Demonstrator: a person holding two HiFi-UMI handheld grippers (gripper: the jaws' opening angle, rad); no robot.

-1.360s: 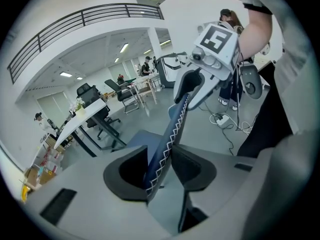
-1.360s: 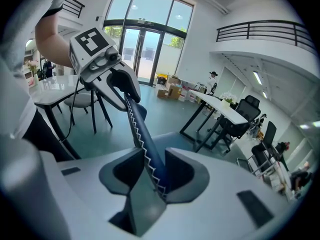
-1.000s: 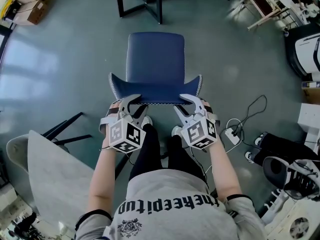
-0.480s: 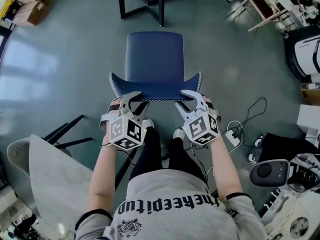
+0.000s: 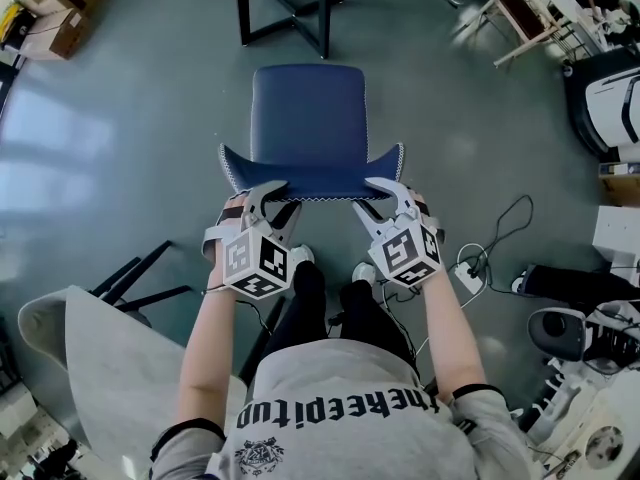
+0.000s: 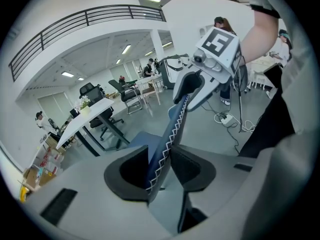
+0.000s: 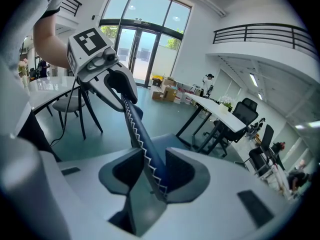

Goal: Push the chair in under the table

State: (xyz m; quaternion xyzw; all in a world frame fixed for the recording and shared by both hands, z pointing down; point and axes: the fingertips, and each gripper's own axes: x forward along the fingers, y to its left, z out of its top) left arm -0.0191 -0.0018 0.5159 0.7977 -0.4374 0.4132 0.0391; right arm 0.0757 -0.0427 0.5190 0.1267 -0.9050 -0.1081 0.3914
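Now the left hand-held gripper (image 5: 272, 200) and right hand-held gripper (image 5: 376, 198) clamp the chair backrest (image 5: 310, 176).

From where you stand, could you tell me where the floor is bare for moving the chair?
Bare floor runs between the chair and the table legs ahead, and left toward the cardboard boxes. The right is crowded: a cable and a power strip.
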